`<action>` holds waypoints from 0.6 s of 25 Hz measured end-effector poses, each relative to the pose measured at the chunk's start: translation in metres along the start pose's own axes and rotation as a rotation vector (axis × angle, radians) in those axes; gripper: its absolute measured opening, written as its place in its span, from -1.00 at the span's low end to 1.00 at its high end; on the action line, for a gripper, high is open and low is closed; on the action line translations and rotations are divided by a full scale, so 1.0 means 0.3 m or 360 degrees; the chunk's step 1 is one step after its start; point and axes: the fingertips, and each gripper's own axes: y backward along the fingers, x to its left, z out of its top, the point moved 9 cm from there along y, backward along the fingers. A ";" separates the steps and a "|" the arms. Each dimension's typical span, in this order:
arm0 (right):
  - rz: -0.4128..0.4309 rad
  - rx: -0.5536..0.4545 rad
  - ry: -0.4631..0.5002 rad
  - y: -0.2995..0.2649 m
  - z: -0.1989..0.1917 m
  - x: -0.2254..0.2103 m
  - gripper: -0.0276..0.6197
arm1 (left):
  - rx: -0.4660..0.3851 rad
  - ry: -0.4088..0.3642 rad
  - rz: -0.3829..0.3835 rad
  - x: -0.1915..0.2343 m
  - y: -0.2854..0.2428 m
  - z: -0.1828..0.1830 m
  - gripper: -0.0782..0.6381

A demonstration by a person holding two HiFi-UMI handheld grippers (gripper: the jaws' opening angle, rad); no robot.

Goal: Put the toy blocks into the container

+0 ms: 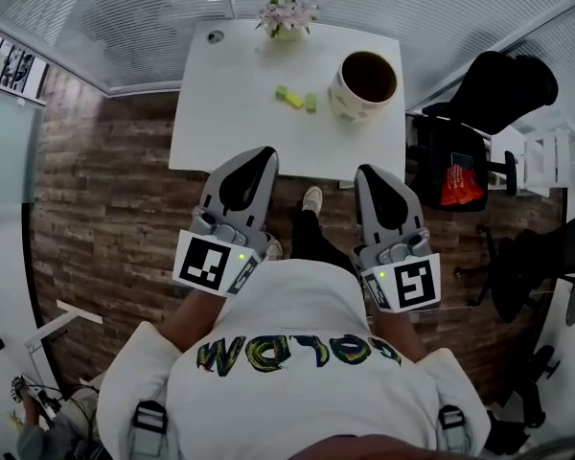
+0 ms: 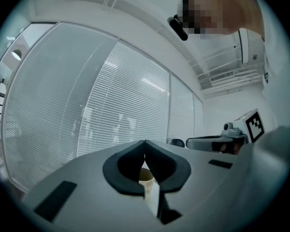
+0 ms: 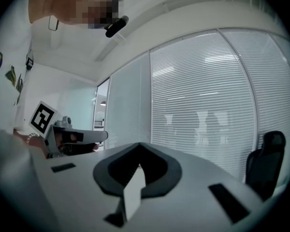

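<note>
Head view shows the person standing short of a white table (image 1: 220,132), with the left gripper (image 1: 256,159) and the right gripper (image 1: 372,174) held level side by side over the wooden floor, their tips near the table's front edge. The left gripper view has that gripper's jaws pressed together with nothing between them, and the right gripper view shows the same for the other pair.

The toy blocks (image 1: 295,98), small green and yellow pieces, lie close together on the far half of the table. The container (image 1: 367,85), a round open cup, stands just to their right and apart from them. A pot of flowers (image 1: 286,13) sits at the far edge.

The step in hand looks like the approach, with no block lifted yet. To do it well, either gripper probably needs to spread its jaws before it comes over the blocks, not at the last instant. Taking an outer block first, across its narrow sides, should keep its neighbours from being nudged. The right gripper likely has the shorter carry to the cup.
</note>
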 end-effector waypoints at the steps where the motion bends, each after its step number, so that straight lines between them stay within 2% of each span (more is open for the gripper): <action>1: 0.0001 0.0003 0.0004 -0.021 0.001 -0.038 -0.89 | -0.0001 -0.0003 0.0001 0.002 -0.043 0.002 -0.74; 15: 0.0046 0.0013 0.0000 -0.254 0.010 -0.536 -0.89 | 0.0016 -0.0020 0.0045 0.001 -0.585 0.024 -0.74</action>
